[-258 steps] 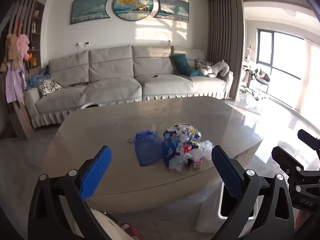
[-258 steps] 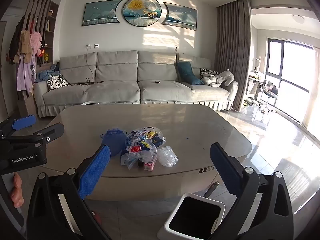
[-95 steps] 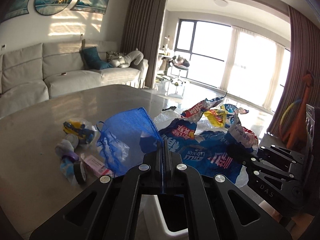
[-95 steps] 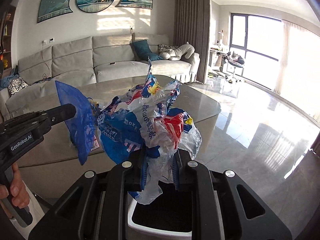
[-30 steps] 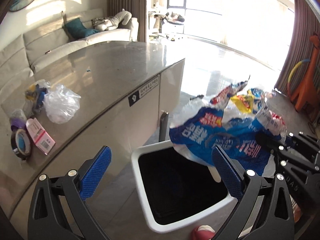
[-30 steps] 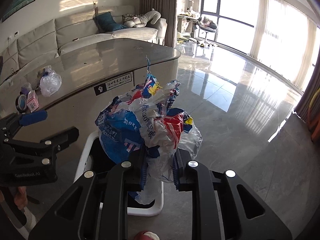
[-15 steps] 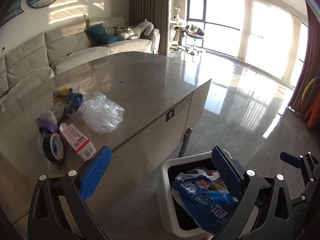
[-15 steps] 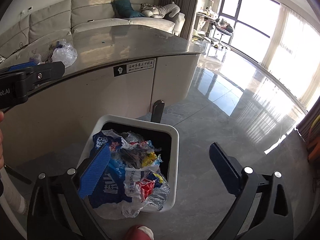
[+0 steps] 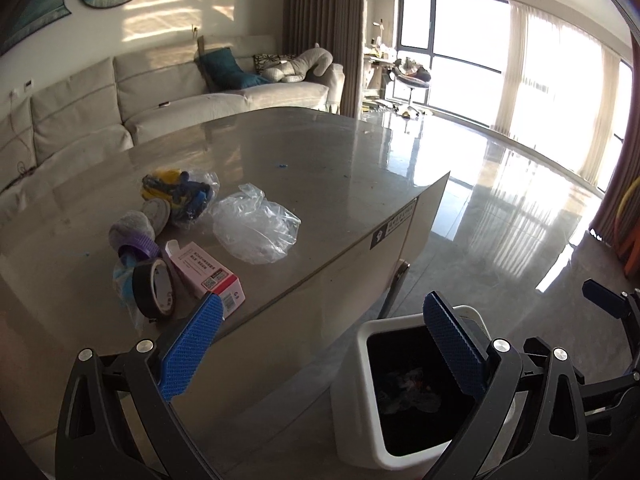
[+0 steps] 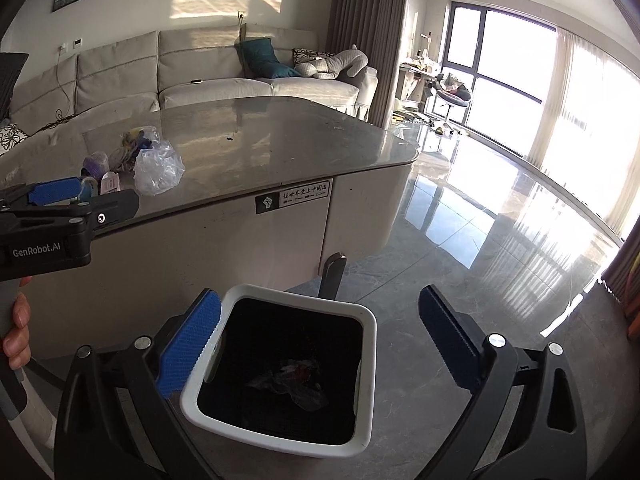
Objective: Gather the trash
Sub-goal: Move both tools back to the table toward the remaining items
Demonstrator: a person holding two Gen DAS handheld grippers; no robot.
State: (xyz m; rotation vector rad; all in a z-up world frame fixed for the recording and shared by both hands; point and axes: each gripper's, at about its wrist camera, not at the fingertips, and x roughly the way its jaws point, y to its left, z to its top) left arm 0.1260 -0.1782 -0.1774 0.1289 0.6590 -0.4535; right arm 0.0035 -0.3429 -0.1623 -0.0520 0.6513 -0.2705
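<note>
A white trash bin (image 10: 370, 344) with a black liner stands on the floor beside the table; crumpled wrappers (image 10: 296, 380) lie at its bottom. My right gripper (image 10: 320, 340) hangs open above the bin with nothing between its blue pads. My left gripper (image 9: 320, 344) is open too, above the table edge and the bin (image 9: 352, 392). On the table (image 9: 320, 168) lie a clear plastic bag (image 9: 256, 228), a pink and white box (image 9: 208, 272), a black tape roll (image 9: 154, 294), a purple-capped item (image 9: 134, 236) and a blue and yellow bagged bundle (image 9: 180, 192).
The left gripper's body (image 10: 60, 220) and a person's hand (image 10: 16, 336) show at the left of the right wrist view. A grey sofa (image 9: 160, 92) stands behind the table. Glossy floor (image 10: 500, 248) stretches right towards the windows.
The right gripper opened and the wrapper bundle dropped into the bin, now lying at its bottom. Both grippers lifted and swung back towards the table.
</note>
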